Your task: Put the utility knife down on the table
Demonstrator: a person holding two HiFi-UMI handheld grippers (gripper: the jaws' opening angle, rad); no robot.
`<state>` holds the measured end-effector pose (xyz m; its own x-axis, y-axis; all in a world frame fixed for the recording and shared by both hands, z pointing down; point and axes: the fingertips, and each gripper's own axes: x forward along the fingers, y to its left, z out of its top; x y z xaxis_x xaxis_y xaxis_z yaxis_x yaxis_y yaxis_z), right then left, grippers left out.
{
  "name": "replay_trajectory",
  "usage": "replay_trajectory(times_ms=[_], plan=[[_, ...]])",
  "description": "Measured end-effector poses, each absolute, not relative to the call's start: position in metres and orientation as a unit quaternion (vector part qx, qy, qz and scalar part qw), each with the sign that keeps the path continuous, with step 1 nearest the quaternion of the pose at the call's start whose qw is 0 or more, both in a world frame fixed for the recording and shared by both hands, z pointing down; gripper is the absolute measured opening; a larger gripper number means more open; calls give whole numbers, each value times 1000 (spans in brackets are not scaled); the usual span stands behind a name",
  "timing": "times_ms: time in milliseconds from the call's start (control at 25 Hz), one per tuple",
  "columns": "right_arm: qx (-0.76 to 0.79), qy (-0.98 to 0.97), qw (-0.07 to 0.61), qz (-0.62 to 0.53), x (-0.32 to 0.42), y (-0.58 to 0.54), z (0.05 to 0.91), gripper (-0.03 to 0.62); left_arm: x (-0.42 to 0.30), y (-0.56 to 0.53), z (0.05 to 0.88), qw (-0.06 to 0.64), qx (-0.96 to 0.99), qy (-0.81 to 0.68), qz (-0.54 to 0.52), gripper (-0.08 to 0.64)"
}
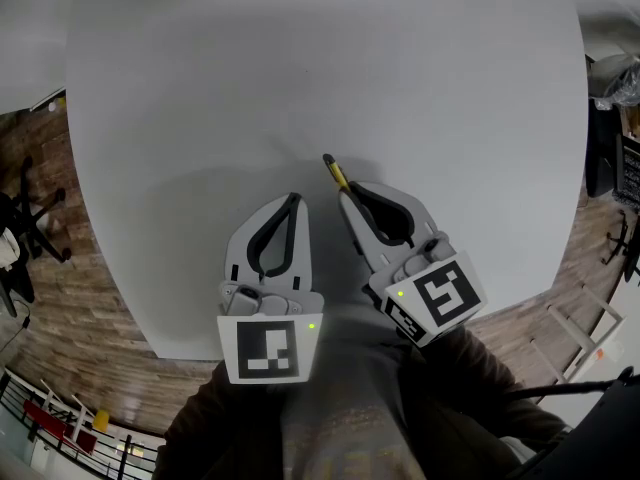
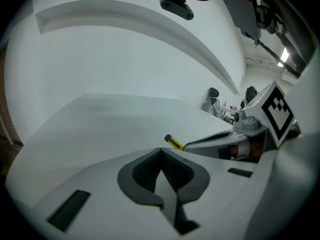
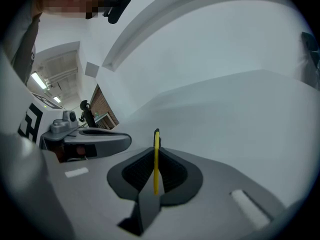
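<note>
Right gripper point(image 3: 156, 148): clamped on utility knife point(image 3: 156, 166), with the thin yellow body edge-on between the pads and the dark end projecting past the tips. Left gripper point(image 2: 160, 153): jaws pressed together on nothing, just beside the right one at lower centre of the head view. Knife held over white table point(image 1: 300, 68), near frame centre; contact with the surface not determinable. Judged light, stiff, slim and smooth-sided, so prone to pivot in a pinch. Best gripped across the flat sides at mid-body. No extended blade seen.

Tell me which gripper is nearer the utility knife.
Right. The right gripper is shut on the utility knife; the left gripper sits to its left, shut and empty, clear of it.
</note>
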<state>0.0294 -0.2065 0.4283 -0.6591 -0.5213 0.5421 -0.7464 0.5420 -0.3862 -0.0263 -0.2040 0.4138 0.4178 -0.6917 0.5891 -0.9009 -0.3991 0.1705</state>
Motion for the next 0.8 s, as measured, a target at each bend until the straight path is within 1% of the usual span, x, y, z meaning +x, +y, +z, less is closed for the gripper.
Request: replay_trajectory(times_ms=[800], plan=[[363,-862,194,294,26,-204,425,29,-27,-203,408,240,804,-499,214,2]])
